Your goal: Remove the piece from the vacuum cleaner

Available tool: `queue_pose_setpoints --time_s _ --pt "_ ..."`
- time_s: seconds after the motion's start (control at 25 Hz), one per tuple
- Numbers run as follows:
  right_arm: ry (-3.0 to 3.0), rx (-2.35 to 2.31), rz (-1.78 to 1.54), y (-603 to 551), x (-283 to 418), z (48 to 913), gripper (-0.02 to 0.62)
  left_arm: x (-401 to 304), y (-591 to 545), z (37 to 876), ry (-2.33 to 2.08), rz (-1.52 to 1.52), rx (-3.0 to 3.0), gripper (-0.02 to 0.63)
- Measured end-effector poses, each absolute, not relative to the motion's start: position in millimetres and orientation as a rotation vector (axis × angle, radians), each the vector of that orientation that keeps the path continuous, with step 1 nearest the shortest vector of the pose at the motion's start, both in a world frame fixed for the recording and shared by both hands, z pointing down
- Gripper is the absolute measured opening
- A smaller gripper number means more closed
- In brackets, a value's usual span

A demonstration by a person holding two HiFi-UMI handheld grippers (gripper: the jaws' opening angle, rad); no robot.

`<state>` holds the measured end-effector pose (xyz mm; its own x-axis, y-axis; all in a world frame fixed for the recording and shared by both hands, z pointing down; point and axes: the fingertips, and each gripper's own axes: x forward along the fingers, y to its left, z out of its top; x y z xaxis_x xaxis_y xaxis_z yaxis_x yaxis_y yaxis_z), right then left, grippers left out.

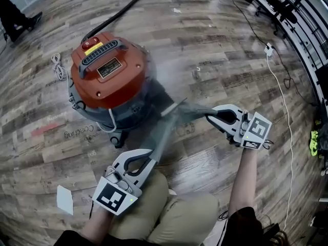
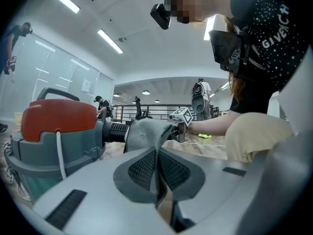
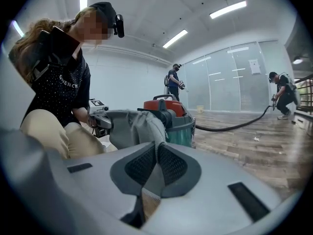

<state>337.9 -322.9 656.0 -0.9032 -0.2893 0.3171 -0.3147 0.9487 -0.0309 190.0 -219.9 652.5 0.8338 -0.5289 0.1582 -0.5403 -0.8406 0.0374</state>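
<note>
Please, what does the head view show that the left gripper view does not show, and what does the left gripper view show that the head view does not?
Only the head view: the white sheet on the floor, and the black hose running away from the red-topped vacuum cleaner.

Only the left gripper view: the ceiling lights, the people standing far back, and the black ribbed port where the grey piece joins the machine.

Both: the vacuum cleaner, the grey piece, and the left gripper and right gripper, each with its fingers shut on that piece.

Wood floor: vacuum cleaner, black hose, white card.
</note>
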Motion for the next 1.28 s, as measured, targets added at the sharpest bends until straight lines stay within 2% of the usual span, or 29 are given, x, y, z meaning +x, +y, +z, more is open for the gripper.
queue_pose_setpoints --time_s 0.12,0.48,0.52,0.6,0.64,0.72,0.84,0.88,0.92,0.96,1.28 --pt "-2.753 0.539 0.167 -315.3 363.7 661.8 0.023 203.6 -201.4 657.5 -0.758 0.304 3.024 0.021" --pt "-2.686 0.764 0.187 -308.4 385.8 664.1 0.026 195.6 -228.1 657.3 -0.848 0.143 2.884 0.025" --pt "-2.706 0.797 0.207 -309.4 384.3 661.9 0.065 193.5 -229.9 654.6 -0.859 0.112 2.872 0.031" --pt "-2.778 0.864 0.271 -312.5 381.4 652.2 0.289 187.9 -232.8 651.3 -0.886 0.07 2.849 0.141" --pt "-2.8 0.895 0.282 -314.9 380.8 646.8 0.353 185.4 -234.3 650.8 -0.896 0.063 2.842 0.194" --pt "-2.802 0.923 0.226 -319.1 376.9 637.5 0.371 182.2 -235.8 650.3 -0.903 0.076 2.859 0.206" --pt "-2.848 0.835 0.156 -308.6 346.8 622.4 0.367 180.3 -234.9 650.3 -0.903 0.136 2.921 0.201" --pt "-2.862 0.818 0.175 -301.5 332.7 620.4 0.352 180.4 -235.3 651.7 -0.917 0.17 2.932 0.156" --pt "-2.853 0.838 0.206 -295.3 320.5 622.1 0.224 181.7 -235.7 652.6 -0.931 0.194 2.938 0.008" --pt "-2.829 0.886 0.244 -290.3 310.8 626.8 0.012 184.2 -235.9 652.9 -0.933 0.202 2.942 0.008" --pt "-2.743 1.097 0.338 -267.0 271.5 651.5 0.009 198.2 -237.8 656.0 -0.858 0.162 2.938 0.008"
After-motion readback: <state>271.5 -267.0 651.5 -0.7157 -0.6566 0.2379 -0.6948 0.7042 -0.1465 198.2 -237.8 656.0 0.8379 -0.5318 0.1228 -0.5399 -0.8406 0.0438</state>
